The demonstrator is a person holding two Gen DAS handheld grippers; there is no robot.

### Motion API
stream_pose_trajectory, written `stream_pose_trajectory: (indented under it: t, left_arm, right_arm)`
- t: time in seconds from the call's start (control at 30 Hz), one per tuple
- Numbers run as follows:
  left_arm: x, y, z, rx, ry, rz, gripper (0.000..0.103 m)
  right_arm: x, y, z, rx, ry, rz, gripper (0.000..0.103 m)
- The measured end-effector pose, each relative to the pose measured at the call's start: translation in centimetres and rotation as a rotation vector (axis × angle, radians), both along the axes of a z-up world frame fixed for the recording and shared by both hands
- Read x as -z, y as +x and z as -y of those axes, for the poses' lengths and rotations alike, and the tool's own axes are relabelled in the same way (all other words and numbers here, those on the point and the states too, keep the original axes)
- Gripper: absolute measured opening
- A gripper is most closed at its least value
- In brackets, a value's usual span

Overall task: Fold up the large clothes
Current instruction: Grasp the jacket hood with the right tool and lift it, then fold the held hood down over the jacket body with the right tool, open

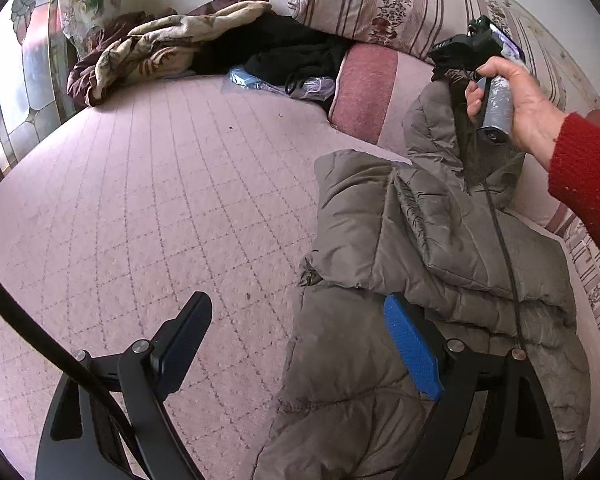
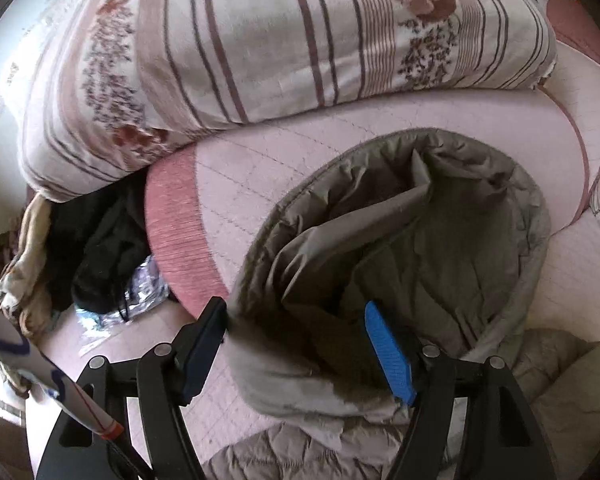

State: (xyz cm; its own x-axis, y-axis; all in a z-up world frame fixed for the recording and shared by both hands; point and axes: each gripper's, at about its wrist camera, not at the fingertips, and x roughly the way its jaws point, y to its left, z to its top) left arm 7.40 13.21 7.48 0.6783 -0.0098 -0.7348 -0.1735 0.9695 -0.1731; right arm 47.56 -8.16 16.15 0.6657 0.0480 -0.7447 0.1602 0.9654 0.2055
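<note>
Setting: a bed covered by a pink quilted bedspread (image 1: pixel 160 200), stitched in a square grid; a stained-glass window (image 1: pixel 24 76) stands at its far left edge.

Item 1: grey-brown puffer jacket (image 1: pixel 440 240), lying on the right part of the bedspread, quilted side up, hood end toward the pillows. The right wrist view alone shows the hood (image 2: pixel 420 240) gaping open, its smooth lining exposed, resting against a pink-banded bolster (image 2: pixel 180 240).

Item 2: left gripper (image 1: pixel 304 348), jaws spread wide. The blue-padded finger (image 1: pixel 410 348) sits over the jacket's lower edge, the black one over bare bedspread; nothing is pinched.

Item 3: right gripper (image 2: pixel 296 348), jaws apart, straddling the hood's near rim; the pads do not press on the cloth. The left wrist view alone shows the hand (image 1: pixel 516 100) in a red knit sleeve (image 1: pixel 588 184) gripping its handle above the jacket's collar.

Item 4: striped floral pillow (image 2: pixel 280 40), stacked on the bolster.

Item 5: heap at the bedhead: beige and maroon blanket (image 1: pixel 148 48), black garment (image 1: pixel 284 52), clear plastic bags (image 1: pixel 284 84) in front.
</note>
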Motion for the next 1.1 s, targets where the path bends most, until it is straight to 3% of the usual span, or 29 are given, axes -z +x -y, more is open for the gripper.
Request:
stream_pose_trajectory:
  t: [0.07,0.1,0.13,0.27,0.37,0.5,0.67,0.87,1.1]
  left_arm:
    - [0.0,0.1,0.3,0.006,0.008,0.005,0.087]
    - [0.0,0.2,0.3,0.009,0.01,0.006,0.087]
    - [0.1,0.2,0.5,0.012,0.014,0.007,0.087]
    - [-0.2,0.1,0.7,0.014,0.027,0.022,0.087]
    - [-0.8,-0.2,0.3,0.003,0.03,0.046,0.087]
    - [-1.5,-0.9,-0.4,-0.025,0.031,0.066,0.087]
    - [-2.3,-1.9,-1.4,-0.046,0.018,0.083,0.087]
    - [-2.7,-2.5,-2.3,-0.061,0.014,0.088,0.087]
    - [-2.4,-2.4,-3.7,-0.094,-0.003,0.079,0.087]
  right_arm:
    - [0.3,0.2,0.6,-0.007,0.013,0.001,0.053]
    - [0.5,0.2,0.8,-0.031,0.041,-0.011,0.019]
    - [0.6,0.0,1.2,-0.054,0.073,-0.03,0.008]
    - [-1.2,-3.4,1.8,-0.107,0.019,0.012,0.006]
    - [-2.8,-8.3,3.1,-0.16,-0.02,0.036,0.005]
    - [-4.8,-16.8,5.7,-0.204,-0.03,0.06,0.005]
    - [-4.5,-26.4,6.6,-0.265,-0.001,0.041,0.004]
    - [1.8,-34.4,4.4,-0.312,0.087,-0.071,0.004]
    - [10.4,-30.9,2.4,-0.238,0.081,-0.187,0.004]
